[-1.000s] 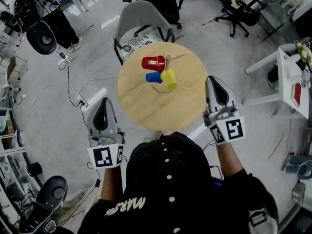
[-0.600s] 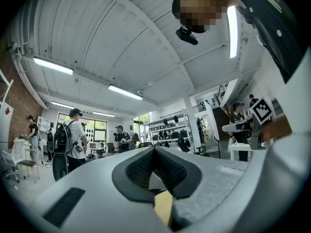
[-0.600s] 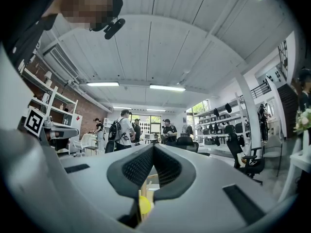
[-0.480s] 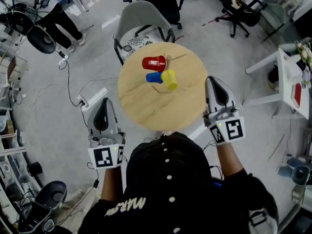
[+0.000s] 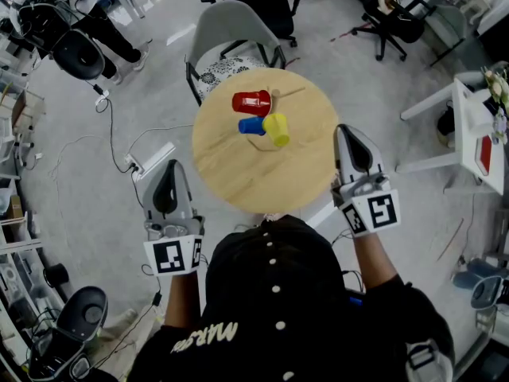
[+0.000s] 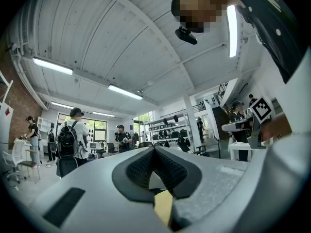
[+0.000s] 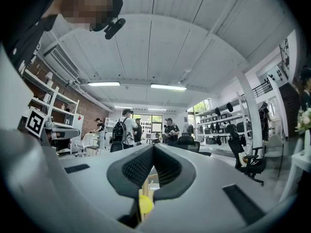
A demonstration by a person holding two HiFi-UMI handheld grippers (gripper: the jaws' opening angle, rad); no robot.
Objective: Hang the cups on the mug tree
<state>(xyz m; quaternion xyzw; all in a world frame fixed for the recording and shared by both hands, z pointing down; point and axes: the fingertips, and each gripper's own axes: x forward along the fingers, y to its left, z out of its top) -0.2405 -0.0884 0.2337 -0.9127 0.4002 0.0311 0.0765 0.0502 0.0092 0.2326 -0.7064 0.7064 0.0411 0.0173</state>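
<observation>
Jaws of your left gripper (image 5: 169, 165) and right gripper (image 5: 348, 129) were closed and empty, flanking the table's (image 5: 231, 177) near edge. The red cup (image 5: 251, 102), blue cup (image 5: 250, 126) and yellow cup (image 5: 276, 129) clustered mid-table at the mug tree (image 5: 288, 93). Opening before reaching seemed best.

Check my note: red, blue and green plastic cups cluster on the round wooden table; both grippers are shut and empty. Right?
No: the head view shows a yellow plastic cup, not green. It clusters with the red plastic cup and blue plastic cup on the round wooden table; the left gripper and right gripper are shut and empty.
</observation>
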